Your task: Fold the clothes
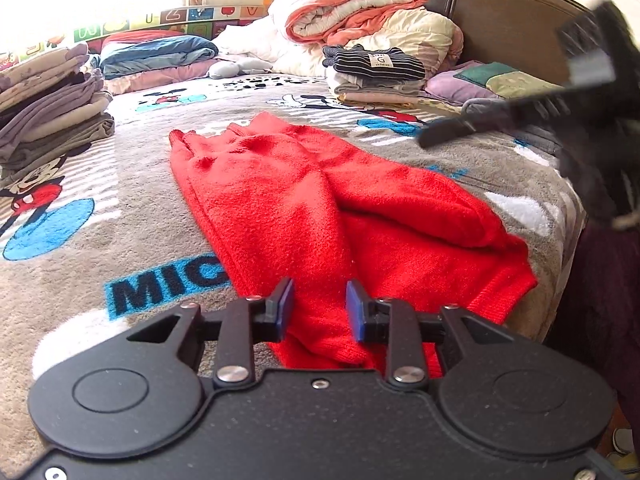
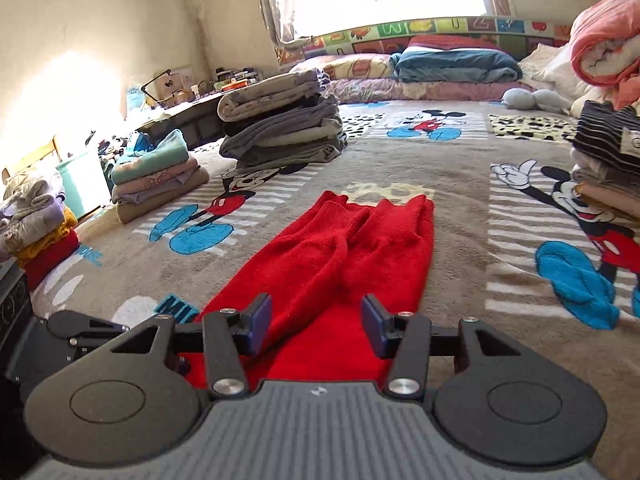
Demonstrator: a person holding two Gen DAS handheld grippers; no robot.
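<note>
Here: red sweater (image 1: 304, 216) lies partly folded on bed blanket (image 1: 100, 200), near its front edge. Left gripper (image 1: 320, 310) spread, empty, over sweater hem. Right gripper (image 2: 316, 326) spread, empty, also above hem. Folded stacks (image 2: 280, 128) along far edges.

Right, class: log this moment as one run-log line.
task: fold clothes | left tongs: open, empty | right tongs: open, empty | red knit garment: flat on cartoon-mouse blanket, sleeves folded in
</note>
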